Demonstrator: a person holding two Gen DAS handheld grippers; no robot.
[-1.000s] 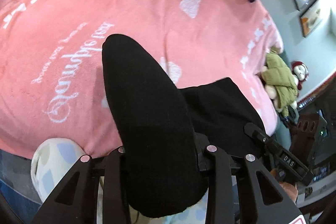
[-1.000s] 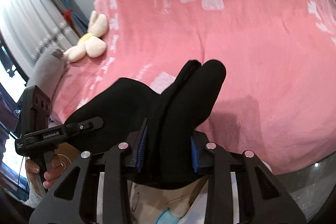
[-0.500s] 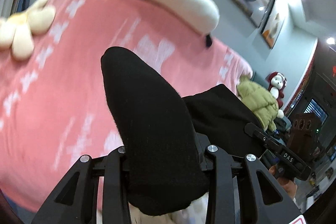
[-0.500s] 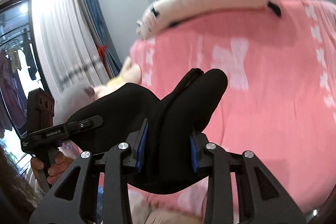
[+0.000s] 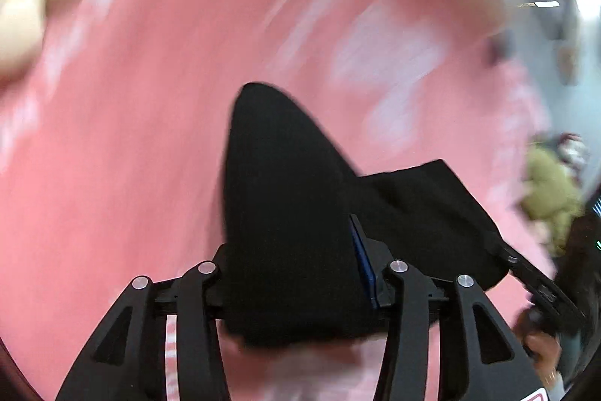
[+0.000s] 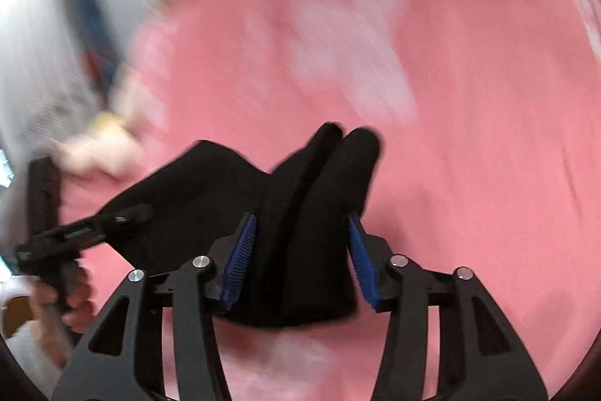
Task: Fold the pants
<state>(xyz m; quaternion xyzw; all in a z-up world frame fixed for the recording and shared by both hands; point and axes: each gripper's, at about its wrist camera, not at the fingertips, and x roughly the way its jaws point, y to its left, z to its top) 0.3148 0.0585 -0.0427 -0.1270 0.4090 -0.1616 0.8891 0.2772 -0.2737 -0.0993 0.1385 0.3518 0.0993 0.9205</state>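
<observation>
Two handheld grippers carry a pair of black pants [image 5: 293, 213] over a bed spread with a pink blanket [image 5: 131, 138], both angled down toward it. The left gripper [image 5: 296, 273] has a thick bunch of the dark cloth standing up between its fingers, and its jaws are opening; a strip of blue pad [image 5: 362, 262] shows bare on one side, while the other pad is buried under fabric, so whether it is pressing cannot be made out. The right gripper [image 6: 300, 258] frames a doubled fold of the same garment, its jaws also opening, with both blue ribbed pads [image 6: 240, 254] standing clear of the cloth (a sliver of gap on each side). From each bunch the pants run sideways to the other tool, sagging in a black sheet above the blanket.

In the right wrist view a hand [image 6: 71, 303] grips the left tool's handle at the frame's left edge; in the left wrist view, fingers wrapped on the right tool's handle are cut off at the lower right. Everything beyond the cloth is smeared by motion: white patterns on the blanket cannot be read, a pale plush toy [image 5: 26, 21] and an olive-green stuffed shape [image 5: 548, 190] are only blobs at the bed's edges.
</observation>
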